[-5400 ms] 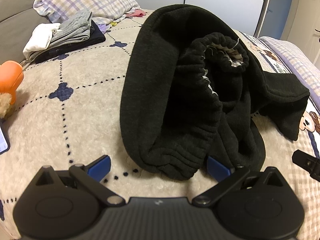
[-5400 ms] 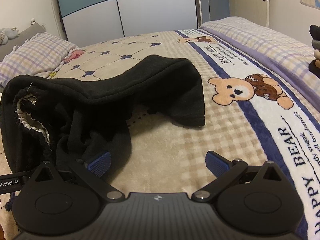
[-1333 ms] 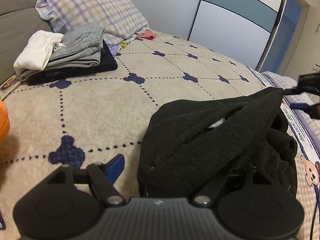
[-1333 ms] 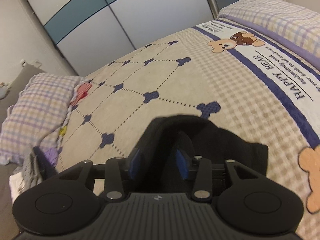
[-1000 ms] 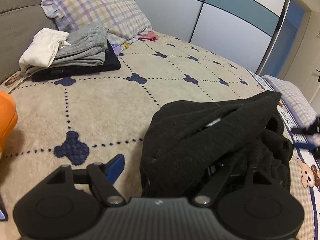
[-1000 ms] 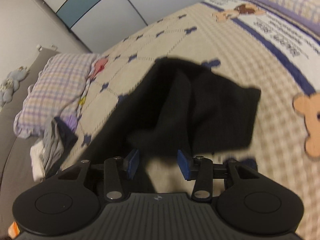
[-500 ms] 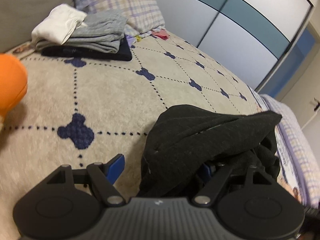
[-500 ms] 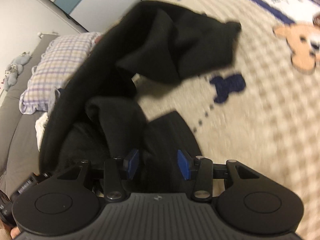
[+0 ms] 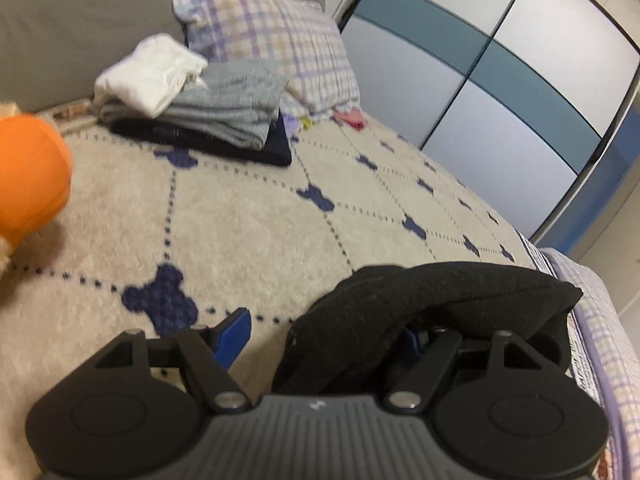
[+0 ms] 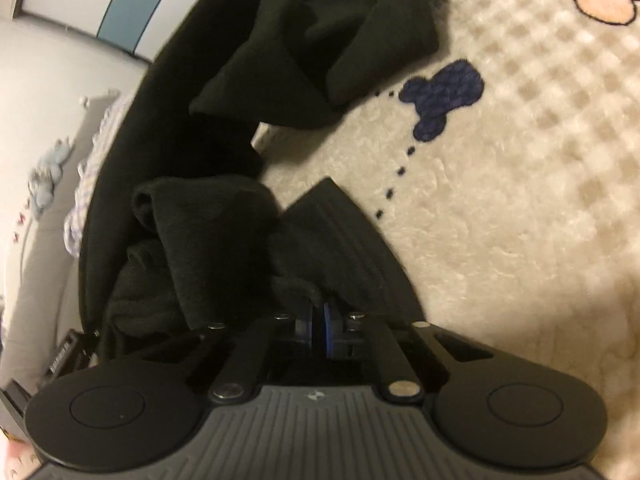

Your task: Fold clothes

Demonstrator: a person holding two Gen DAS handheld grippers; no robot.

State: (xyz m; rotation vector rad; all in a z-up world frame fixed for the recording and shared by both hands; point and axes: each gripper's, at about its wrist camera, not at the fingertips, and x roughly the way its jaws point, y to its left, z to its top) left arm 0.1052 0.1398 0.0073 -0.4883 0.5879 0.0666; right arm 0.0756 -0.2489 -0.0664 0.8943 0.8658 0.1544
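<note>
So the black garment [image 10: 224, 240] lies bunched on the bed cover [image 10: 520, 220], partly lifted. My right gripper [image 10: 320, 326] is pressed tight on a ribbed edge of it. My left gripper [image 9: 326, 334] is spread wide; the cloth drapes over its right finger, and its left finger [image 9: 234, 334] is bare. Farther off, a folded pile [image 9: 208, 120] sits by a checked pillow [image 9: 272, 40]. An orange toy [image 9: 28, 176] is at the left.

Both grippers, left gripper [image 9: 324, 330] and right gripper [image 10: 319, 322], are ribbed black plastic (blue pads, silver screws).
</note>
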